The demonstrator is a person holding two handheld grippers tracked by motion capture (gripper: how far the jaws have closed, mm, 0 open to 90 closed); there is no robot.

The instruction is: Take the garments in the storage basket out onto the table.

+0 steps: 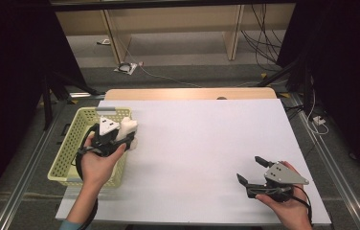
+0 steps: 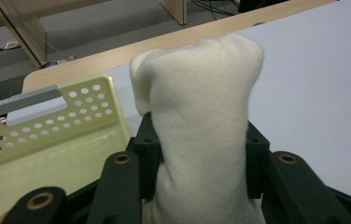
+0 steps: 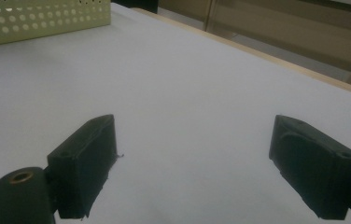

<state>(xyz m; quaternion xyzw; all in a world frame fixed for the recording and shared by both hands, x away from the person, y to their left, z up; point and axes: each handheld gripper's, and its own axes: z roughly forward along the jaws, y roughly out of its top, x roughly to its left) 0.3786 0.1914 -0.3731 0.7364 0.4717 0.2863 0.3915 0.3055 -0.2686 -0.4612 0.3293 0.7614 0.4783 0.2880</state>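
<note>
White table [image 1: 202, 158], yellow basket [image 1: 68, 153], gripped sock [image 1: 128, 127]

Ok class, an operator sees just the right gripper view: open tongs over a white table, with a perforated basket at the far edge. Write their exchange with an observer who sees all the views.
Operator: What is the other hand doing?
Observer: The left tongs are clamped on a rolled white sock, which sticks out past the tips.
Operator: Where is that relative to the basket?
Observer: In the high view, the sock sits at the right rim of the yellow basket, on the left side of the table. Your right tongs are near the front right corner, well away from it.
</note>
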